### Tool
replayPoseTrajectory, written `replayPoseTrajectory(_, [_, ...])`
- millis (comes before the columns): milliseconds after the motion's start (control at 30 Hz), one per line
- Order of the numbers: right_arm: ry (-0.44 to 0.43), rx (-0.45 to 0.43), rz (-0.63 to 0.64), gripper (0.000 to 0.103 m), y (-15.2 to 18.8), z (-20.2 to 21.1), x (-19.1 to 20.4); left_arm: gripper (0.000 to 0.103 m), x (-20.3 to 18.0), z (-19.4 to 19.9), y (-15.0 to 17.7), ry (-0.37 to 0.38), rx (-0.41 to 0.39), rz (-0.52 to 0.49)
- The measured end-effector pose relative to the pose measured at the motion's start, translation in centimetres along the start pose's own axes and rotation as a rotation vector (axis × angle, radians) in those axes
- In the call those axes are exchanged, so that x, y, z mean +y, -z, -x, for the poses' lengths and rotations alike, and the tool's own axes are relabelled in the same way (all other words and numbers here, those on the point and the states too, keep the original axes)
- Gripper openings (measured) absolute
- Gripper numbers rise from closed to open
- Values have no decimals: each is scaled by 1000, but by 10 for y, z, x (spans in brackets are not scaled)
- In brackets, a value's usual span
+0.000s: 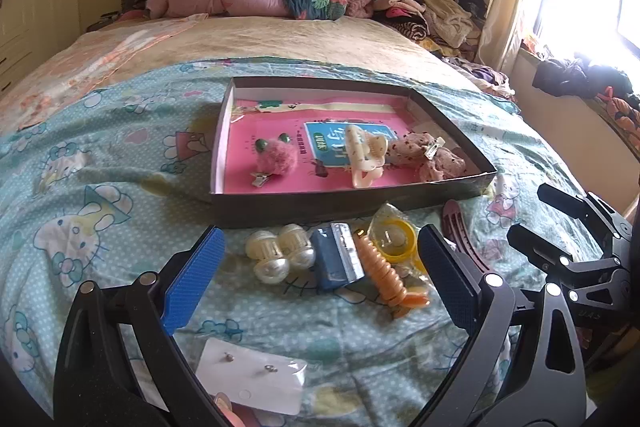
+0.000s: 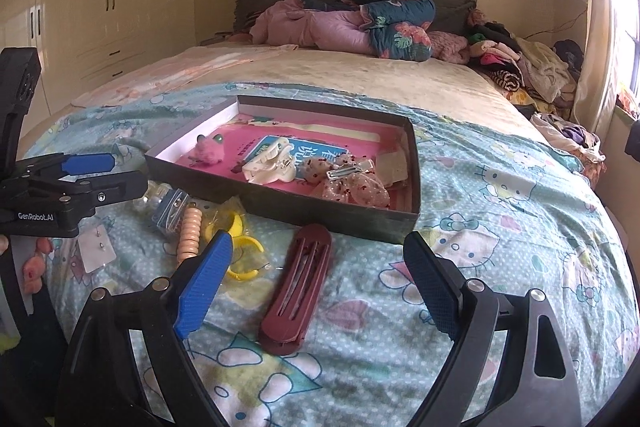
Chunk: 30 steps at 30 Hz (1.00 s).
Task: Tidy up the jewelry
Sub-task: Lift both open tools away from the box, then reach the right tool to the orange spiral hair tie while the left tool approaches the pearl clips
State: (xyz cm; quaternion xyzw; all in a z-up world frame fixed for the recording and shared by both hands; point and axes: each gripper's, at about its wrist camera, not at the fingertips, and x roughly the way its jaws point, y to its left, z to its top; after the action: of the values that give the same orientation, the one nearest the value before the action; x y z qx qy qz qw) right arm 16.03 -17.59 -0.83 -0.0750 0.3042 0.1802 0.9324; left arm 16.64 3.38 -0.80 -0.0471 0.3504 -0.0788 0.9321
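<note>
My left gripper (image 1: 320,279) spread, empty, over pearl clips (image 1: 280,251), blue clip (image 1: 336,259), orange spiral clip (image 1: 384,267), lower centre; my right gripper (image 2: 316,291) spread, empty, over maroon clip (image 2: 298,283); box (image 1: 344,203) mid-frame holds cream claw clip (image 1: 366,155)

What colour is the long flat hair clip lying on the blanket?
Dark maroon hair clip, clearest in the right wrist view.

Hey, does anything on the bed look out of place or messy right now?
Mostly the loose pile in front of the box: pearl clips, an orange spiral clip, yellow rings and a maroon clip lie scattered on the sheet.
</note>
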Motion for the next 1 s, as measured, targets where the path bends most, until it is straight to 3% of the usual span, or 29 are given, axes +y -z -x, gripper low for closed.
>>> replayPoseTrajectory(700, [-90,46,107,84,8,-15,46,88,37,-12,15,-74,63,39])
replayPoseTrajectory(767, [-107,51,120,81,10,-16,52,87,40,-14,16,-73,70,44])
replayPoseTrajectory(1000, [-186,99,133,56,12,-29,67,71,46,-26,17,-57,110,59])
